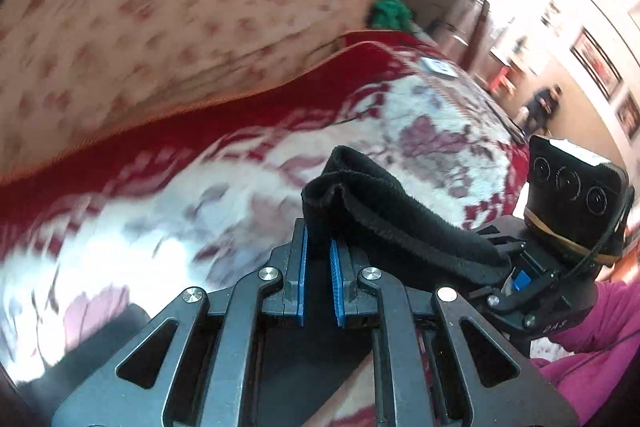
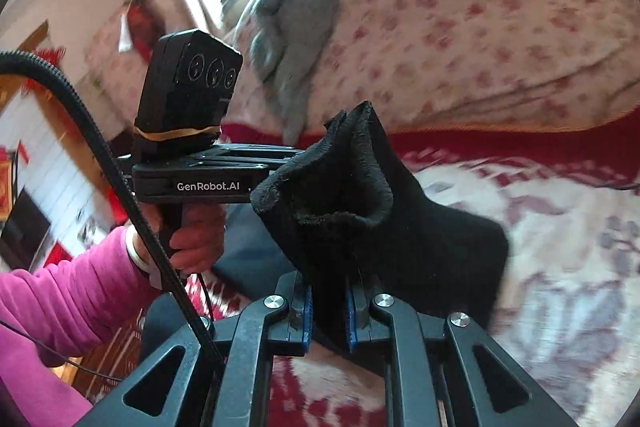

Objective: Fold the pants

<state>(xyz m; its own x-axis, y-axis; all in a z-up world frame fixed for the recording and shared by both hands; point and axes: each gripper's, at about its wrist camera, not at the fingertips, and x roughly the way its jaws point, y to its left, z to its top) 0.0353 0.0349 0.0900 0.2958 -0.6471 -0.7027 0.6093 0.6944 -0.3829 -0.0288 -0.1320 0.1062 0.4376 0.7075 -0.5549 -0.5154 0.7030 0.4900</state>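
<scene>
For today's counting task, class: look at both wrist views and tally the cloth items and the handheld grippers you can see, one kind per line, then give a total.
Black pants: 1
Red and white blanket: 1
Floral beige sheet: 1
Grey cloth: 1
Green cloth: 1
Grippers, both shut on the pants: 2, left gripper and right gripper
Total: 7

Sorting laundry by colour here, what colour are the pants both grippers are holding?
Black, a fuzzy fleece-like fabric. The pants show best in the right wrist view.
</scene>
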